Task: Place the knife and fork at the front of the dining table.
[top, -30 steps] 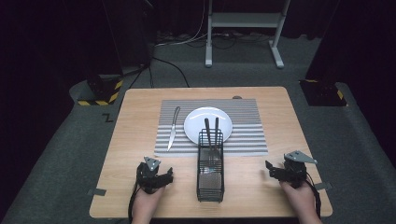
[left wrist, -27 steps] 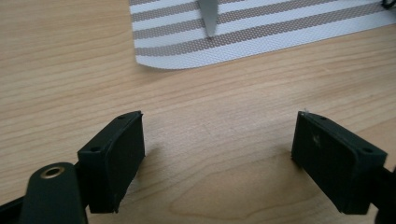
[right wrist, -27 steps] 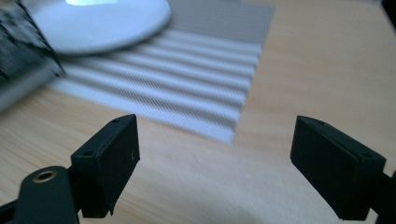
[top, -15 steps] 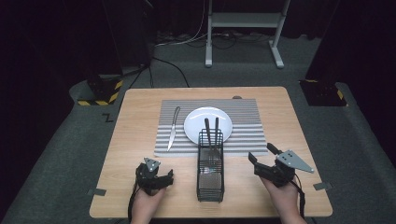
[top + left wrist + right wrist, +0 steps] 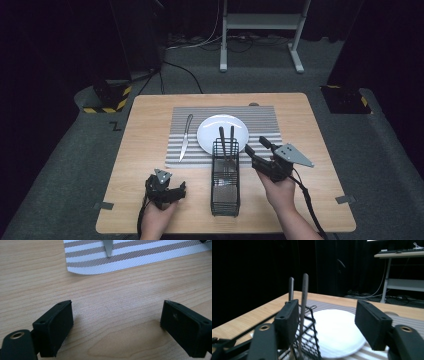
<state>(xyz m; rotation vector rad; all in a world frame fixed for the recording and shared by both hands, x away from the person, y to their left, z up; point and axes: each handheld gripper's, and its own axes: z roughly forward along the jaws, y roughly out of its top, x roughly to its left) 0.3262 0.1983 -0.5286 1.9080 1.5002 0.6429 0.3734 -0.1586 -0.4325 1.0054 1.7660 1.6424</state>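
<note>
Two tools observed. Right tool [image 5: 256, 148] hangs above the worktop [image 5: 145, 150] just right of the mesh caddy [image 5: 225, 200], aimed at the two utensil handles [image 5: 226, 137] standing in it; its jaws have just been closing, are part open, and nothing sits between them. Left tool [image 5: 172, 194] rests low near the front edge, jaws apart and empty. Plate [image 5: 210, 131] and knife [image 5: 185, 137] lie on the striped mat [image 5: 260, 117].

Knife [image 5: 185, 136] on striped placemat [image 5: 260, 116], wooden table [image 5: 145, 165]
</note>
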